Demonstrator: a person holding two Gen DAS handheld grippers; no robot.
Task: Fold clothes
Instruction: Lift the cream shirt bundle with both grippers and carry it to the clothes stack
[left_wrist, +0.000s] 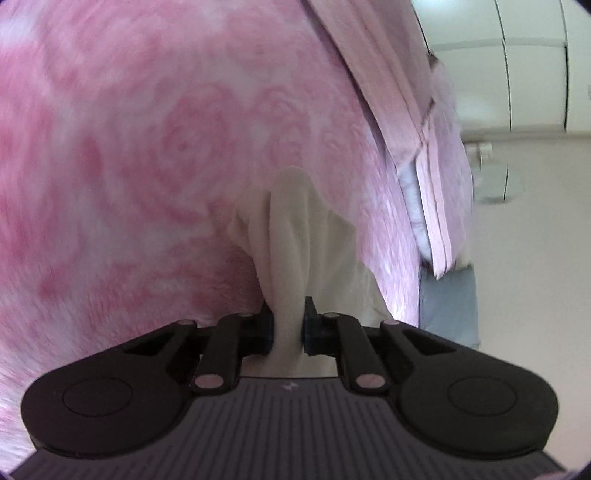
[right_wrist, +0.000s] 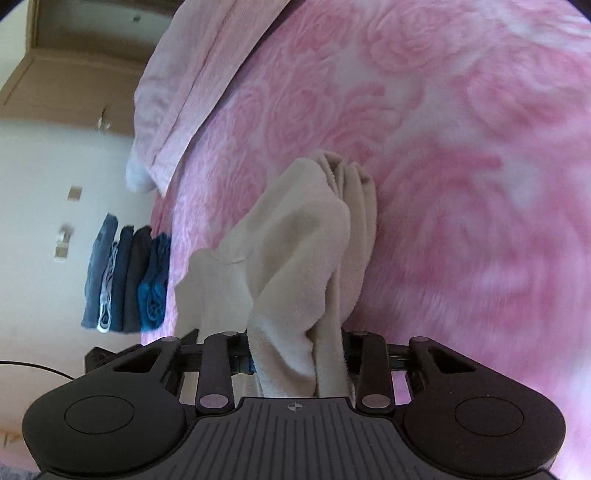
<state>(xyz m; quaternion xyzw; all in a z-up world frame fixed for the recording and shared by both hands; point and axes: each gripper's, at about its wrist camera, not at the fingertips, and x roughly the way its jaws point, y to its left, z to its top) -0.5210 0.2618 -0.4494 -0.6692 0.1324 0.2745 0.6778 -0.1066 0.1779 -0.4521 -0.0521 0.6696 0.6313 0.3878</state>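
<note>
The left gripper (left_wrist: 288, 328) is pinched onto a bunched fold of the cream garment (left_wrist: 295, 236), and the right gripper (right_wrist: 295, 354) is likewise clamped on a thicker gather of the same cloth (right_wrist: 295, 258). In each view the garment runs lengthwise straight ahead of the jaws, so neither hand is judged nearer. Its far end lies on or just above the pink rose-patterned blanket (right_wrist: 461, 166), and a stack of folded dark clothes (right_wrist: 125, 277) sits beyond at the blanket's edge.

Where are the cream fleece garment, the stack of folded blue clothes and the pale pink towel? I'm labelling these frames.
Cream fleece garment (right_wrist: 295, 258): right wrist view, on its bunched middle fold.
Stack of folded blue clothes (right_wrist: 127, 280): right wrist view, on a dark middle piece.
Pale pink towel (right_wrist: 184, 85): right wrist view, on its flat face.
</note>
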